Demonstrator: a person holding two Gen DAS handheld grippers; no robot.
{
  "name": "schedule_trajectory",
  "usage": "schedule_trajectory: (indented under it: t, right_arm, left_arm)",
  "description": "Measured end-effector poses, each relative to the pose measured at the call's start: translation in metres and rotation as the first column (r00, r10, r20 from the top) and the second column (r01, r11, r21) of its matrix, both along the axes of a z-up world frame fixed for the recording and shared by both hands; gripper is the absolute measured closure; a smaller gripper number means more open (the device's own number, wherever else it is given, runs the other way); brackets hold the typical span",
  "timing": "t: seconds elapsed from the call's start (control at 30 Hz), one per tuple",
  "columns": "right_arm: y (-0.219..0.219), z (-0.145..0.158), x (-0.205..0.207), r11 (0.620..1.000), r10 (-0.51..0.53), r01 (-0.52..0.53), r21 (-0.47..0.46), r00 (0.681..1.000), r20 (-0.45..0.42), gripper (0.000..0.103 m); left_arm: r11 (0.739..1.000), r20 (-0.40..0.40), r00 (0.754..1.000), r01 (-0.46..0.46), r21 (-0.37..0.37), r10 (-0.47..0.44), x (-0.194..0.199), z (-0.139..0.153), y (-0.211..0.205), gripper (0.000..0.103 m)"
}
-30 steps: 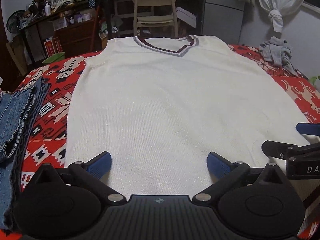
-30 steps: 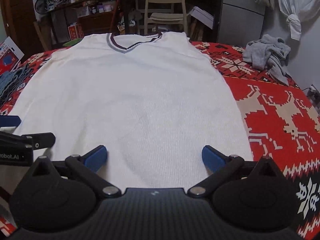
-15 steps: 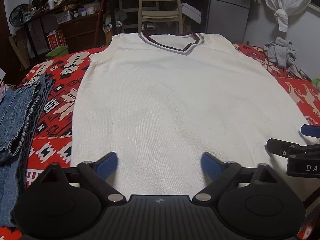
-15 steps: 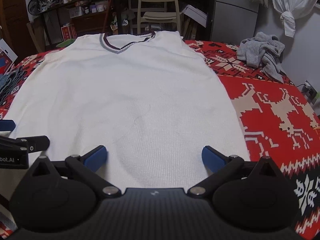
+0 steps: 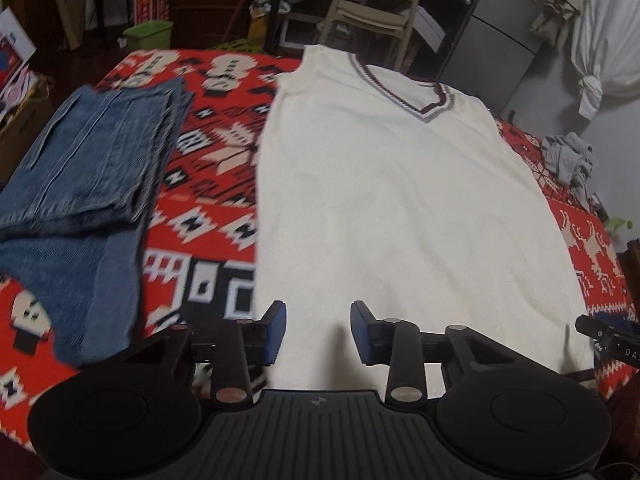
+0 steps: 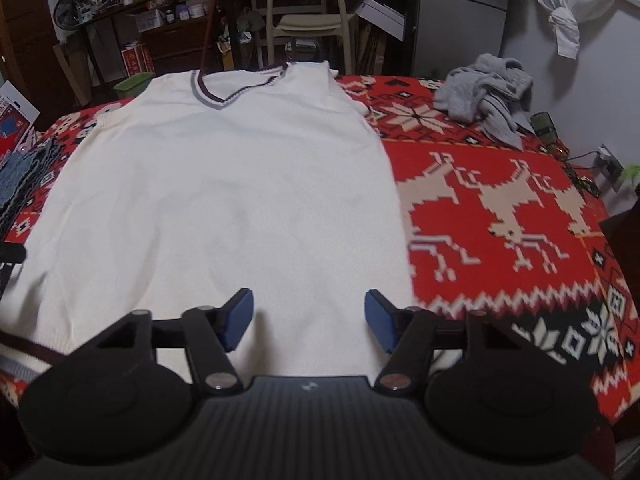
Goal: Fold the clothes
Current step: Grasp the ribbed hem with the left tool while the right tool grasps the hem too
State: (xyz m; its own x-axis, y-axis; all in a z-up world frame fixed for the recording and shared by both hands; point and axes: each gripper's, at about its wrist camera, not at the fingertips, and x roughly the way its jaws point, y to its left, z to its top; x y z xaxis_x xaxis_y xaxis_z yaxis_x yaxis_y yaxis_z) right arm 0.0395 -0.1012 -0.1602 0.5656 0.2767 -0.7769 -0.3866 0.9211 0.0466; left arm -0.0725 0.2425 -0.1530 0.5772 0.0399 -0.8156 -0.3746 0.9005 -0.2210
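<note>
the vest (image 5: pixel 400 200) lies flat and unfolded mid-bench; jeans (image 5: pixel 88 168) sit folded at the left edge. left tool (image 5: pixel 318 330) narrow, right tool (image 6: pixel 308 316) wider, both empty at the near hem.

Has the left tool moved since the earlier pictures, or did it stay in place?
Yes. The left tool shifted toward the vest's left edge: the folded jeans now fill much more of its view, and its fingers have narrowed.
</note>
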Motion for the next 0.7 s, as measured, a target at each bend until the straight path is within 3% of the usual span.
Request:
schedule_trajectory:
  t: [0.07, 0.13, 0.4, 0.7]
  right_arm:
    - [-0.009, -0.001, -0.005, 1.0, -0.013, 0.013, -0.01, 1.0, -0.015, 0.06]
    - [-0.019, -0.002, -0.01, 0.999, -0.026, 0.025, -0.02, 0.999, -0.03, 0.068]
    - [-0.045, -0.006, -0.029, 0.996, -0.088, 0.086, -0.029, 0.993, -0.078, 0.068]
    - [-0.058, -0.015, -0.031, 0.99, -0.14, 0.142, 0.003, 0.98, -0.141, 0.067]
  left_arm:
    - [0.999, -0.012, 1.0, -0.019, -0.035, 0.018, -0.011, -0.002, 0.006, 0.074]
    - [0.997, -0.03, 0.999, -0.033, -0.074, 0.031, -0.02, -0.006, 0.011, 0.074]
    - [0.99, -0.115, 0.993, -0.016, -0.141, 0.0, -0.036, -0.022, 0.0, 0.074]
    - [0.985, -0.122, 0.992, -0.006, -0.173, -0.015, -0.034, -0.026, -0.006, 0.08]
